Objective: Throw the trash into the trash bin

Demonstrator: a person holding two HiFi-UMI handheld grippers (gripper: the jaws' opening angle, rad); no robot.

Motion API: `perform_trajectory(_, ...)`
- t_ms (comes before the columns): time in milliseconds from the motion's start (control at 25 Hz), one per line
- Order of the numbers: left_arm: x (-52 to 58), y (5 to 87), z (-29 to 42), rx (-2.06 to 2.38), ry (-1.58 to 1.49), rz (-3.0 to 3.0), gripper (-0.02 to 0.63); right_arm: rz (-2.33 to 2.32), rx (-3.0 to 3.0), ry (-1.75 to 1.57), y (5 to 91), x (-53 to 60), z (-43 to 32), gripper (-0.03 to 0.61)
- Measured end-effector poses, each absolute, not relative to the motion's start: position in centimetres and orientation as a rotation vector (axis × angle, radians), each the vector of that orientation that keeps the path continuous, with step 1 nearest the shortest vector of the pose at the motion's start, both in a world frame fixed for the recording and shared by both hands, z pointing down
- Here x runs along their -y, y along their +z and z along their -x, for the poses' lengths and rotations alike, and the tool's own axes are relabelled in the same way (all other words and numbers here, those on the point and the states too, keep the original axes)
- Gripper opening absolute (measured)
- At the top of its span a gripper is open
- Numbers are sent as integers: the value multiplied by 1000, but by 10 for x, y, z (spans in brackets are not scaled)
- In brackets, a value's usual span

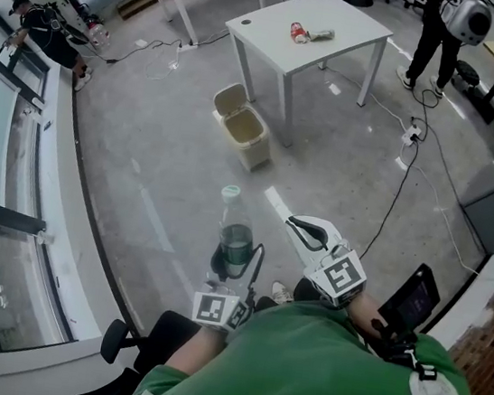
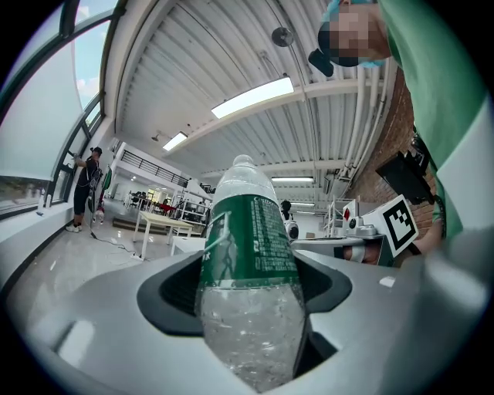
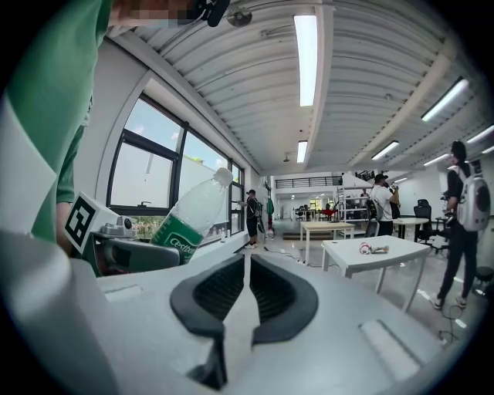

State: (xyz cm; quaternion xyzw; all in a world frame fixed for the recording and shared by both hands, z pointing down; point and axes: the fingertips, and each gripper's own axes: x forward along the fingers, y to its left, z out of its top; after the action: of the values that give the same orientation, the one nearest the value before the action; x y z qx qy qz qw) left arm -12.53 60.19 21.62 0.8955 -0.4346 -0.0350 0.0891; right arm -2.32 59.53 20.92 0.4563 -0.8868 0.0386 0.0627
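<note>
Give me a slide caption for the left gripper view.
Left gripper clamped on a green-labelled clear plastic bottle beneath ceiling lights.

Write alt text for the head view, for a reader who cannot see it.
A person's left claw holds a green-labelled plastic bottle upright; the right claw beside it is shut and empty. Ahead, an open bin stands beside a white table with litter on it.
</note>
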Motion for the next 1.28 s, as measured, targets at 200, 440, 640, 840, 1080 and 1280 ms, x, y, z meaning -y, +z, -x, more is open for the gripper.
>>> perform_trajectory(200, -585, 219, 124, 1291, -104, -2649, 339, -1381, 2640, 93, 214, -576, 17, 28)
perform_trajectory(440, -552, 221, 120, 1321, -96, -2625, 339, -1345, 2686, 105, 211, -542, 16, 28)
perform_trajectory(640, -520, 219, 107, 1336, -89, -2626, 339, -1323, 2704, 113, 207, -509, 5, 28)
perform_trajectory(840, -489, 222, 88, 1345, -59, -2619, 339, -1316, 2722, 105, 208, -474, -13, 28)
perform_trajectory(1080, -451, 219, 65, 1377, -39, -2621, 339, -1295, 2754, 107, 206, -434, -36, 28)
perform_trajectory(1280, -424, 219, 45, 1428, -25, -2607, 339, -1253, 2784, 112, 208, -406, -56, 28)
